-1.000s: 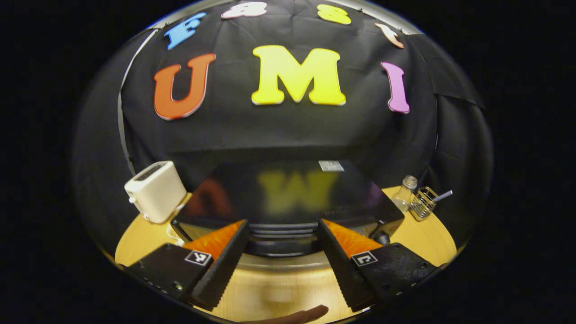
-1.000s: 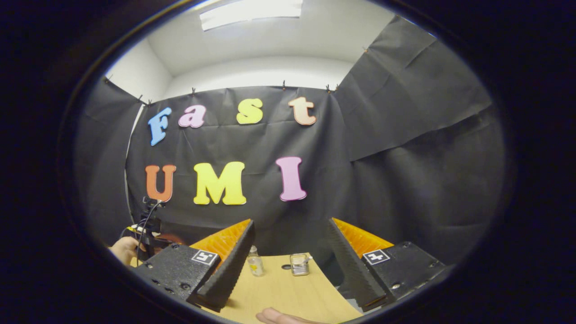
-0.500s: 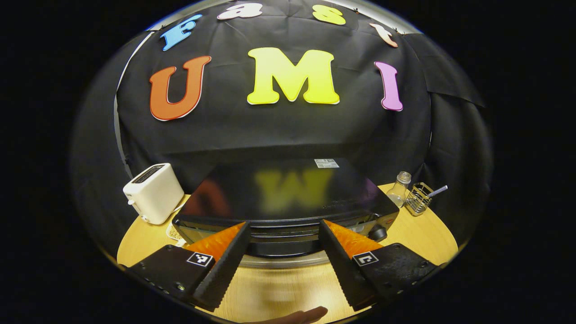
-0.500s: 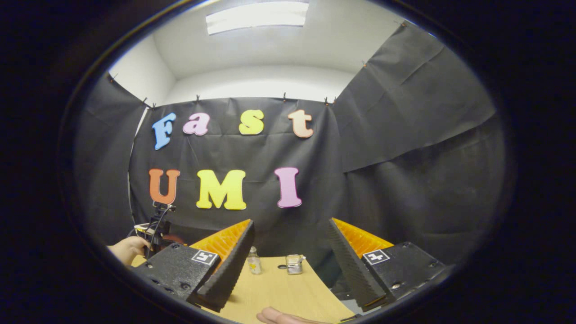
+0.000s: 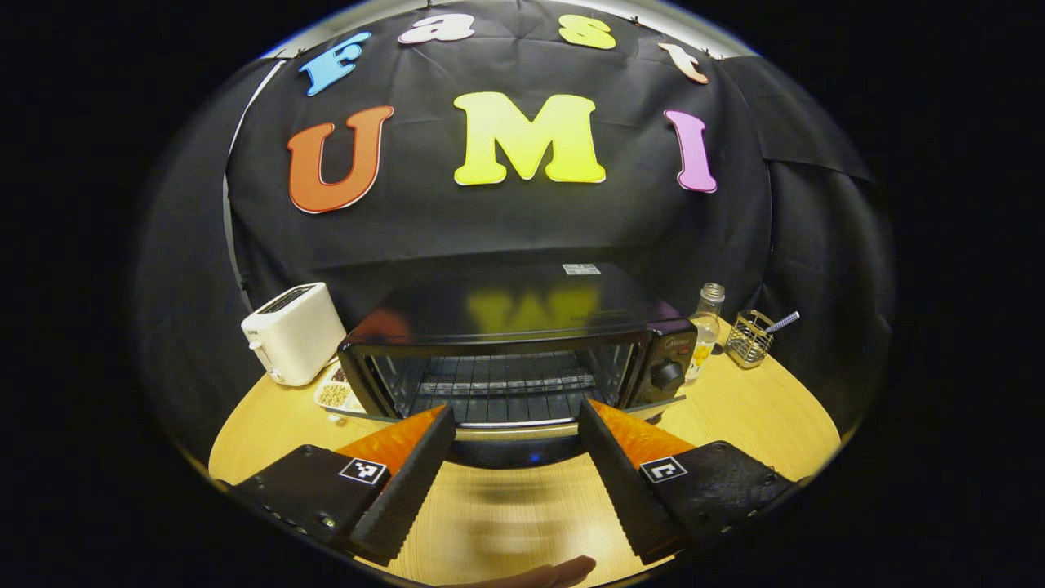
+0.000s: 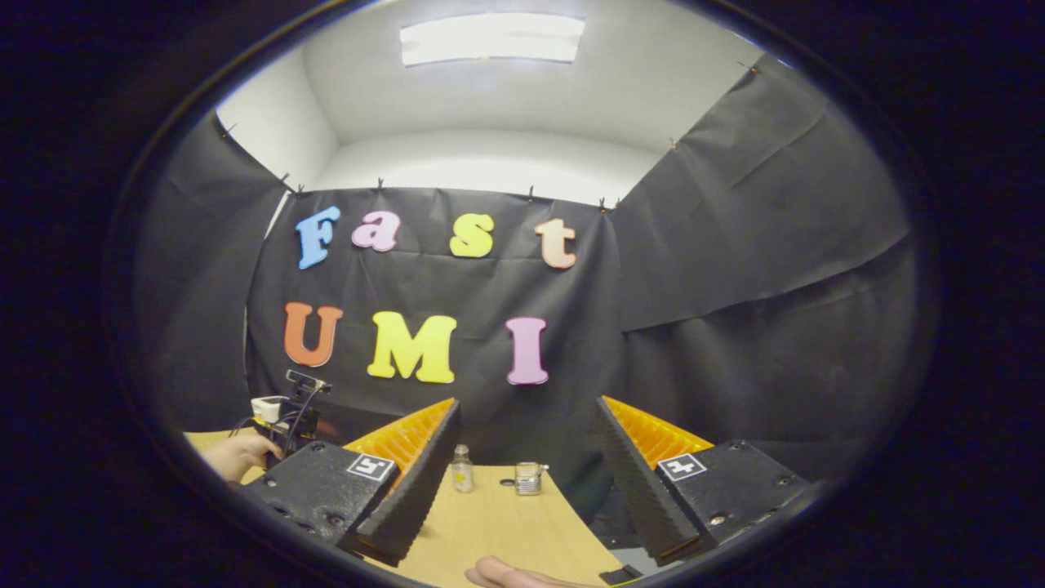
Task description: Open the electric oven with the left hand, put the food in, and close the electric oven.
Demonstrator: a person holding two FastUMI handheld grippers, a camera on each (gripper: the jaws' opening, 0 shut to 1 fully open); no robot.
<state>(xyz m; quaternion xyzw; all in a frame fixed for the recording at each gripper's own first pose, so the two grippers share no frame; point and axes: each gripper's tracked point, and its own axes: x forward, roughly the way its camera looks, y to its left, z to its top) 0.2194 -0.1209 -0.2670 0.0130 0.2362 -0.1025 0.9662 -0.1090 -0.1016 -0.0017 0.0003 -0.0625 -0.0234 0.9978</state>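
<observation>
I hold my left hand-held gripper (image 5: pixel 514 457) spread wide and empty just before the electric oven (image 5: pixel 522 351), whose door hangs open, leaving its rack (image 5: pixel 506 392) clear for food.

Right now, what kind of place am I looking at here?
Probably a mock kitchen counter in a recording booth: an electric oven with its door down, a toaster beside it on a wooden table, black cloth walls around.

a staged kitchen booth: black cloth walls (image 6: pixel 735 269), wooden table (image 5: pixel 735 416), toaster (image 5: pixel 294 331), oven (image 5: pixel 522 343).
</observation>
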